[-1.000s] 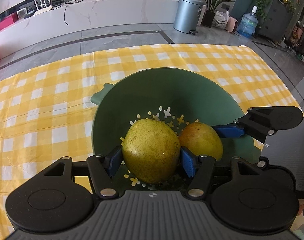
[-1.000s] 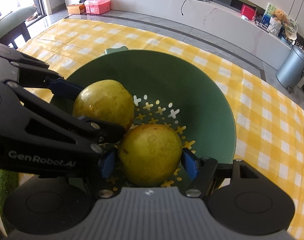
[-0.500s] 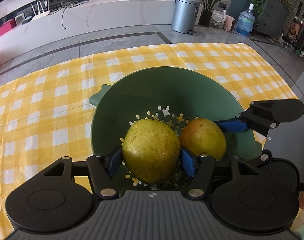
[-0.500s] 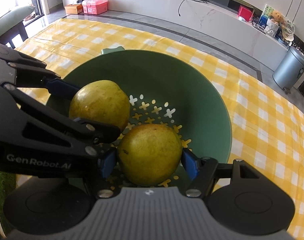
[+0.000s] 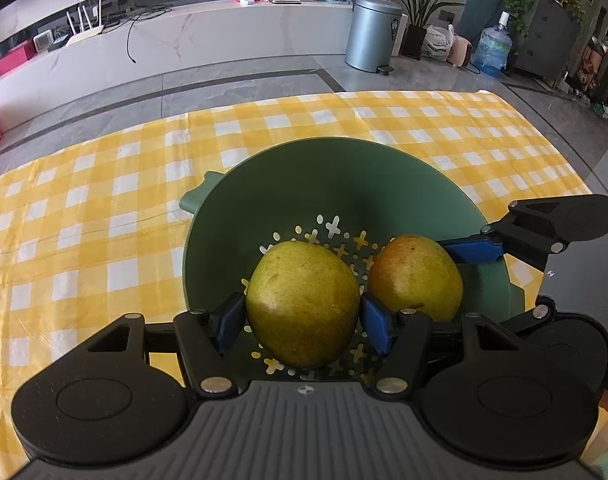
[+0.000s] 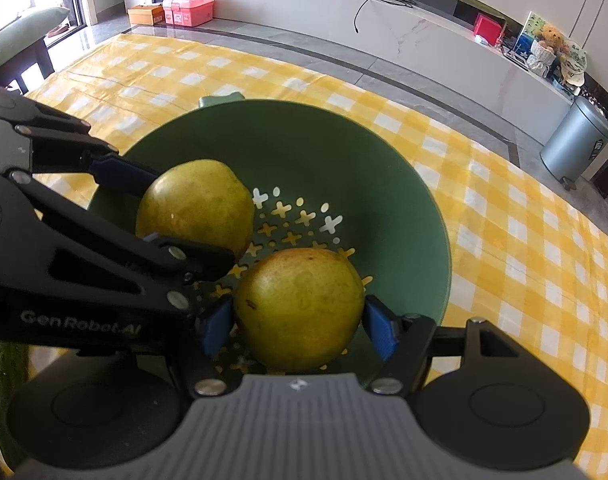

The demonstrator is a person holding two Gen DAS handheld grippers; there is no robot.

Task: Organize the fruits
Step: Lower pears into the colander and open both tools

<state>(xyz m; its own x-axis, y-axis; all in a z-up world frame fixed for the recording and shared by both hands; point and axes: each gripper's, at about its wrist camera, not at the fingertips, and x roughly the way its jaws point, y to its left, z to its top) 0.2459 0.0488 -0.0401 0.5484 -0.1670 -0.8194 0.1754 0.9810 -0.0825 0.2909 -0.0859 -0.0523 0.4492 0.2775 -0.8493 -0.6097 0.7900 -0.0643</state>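
Two pears [image 5: 304, 306] [image 6: 299, 308] sit in one green colander [image 5: 287, 184]; each of two grippers [image 5: 301, 322] [image 6: 297, 330] clasps one.

Grey tiled floor [image 5: 223, 84], long white marble bench [image 5: 183, 36], perhaps daylight at left.

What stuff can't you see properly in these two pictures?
- Underside of the greener pear, left wrist view: hidden by the left gripper body.
- Underside of the reddish pear, right wrist view: hidden by the right gripper body.
- Near rim of the green colander, both views: covered by the grippers.
- Whether the fruit touches the colander floor: cannot tell.
- The person's hands: cut off by the bottom edges.
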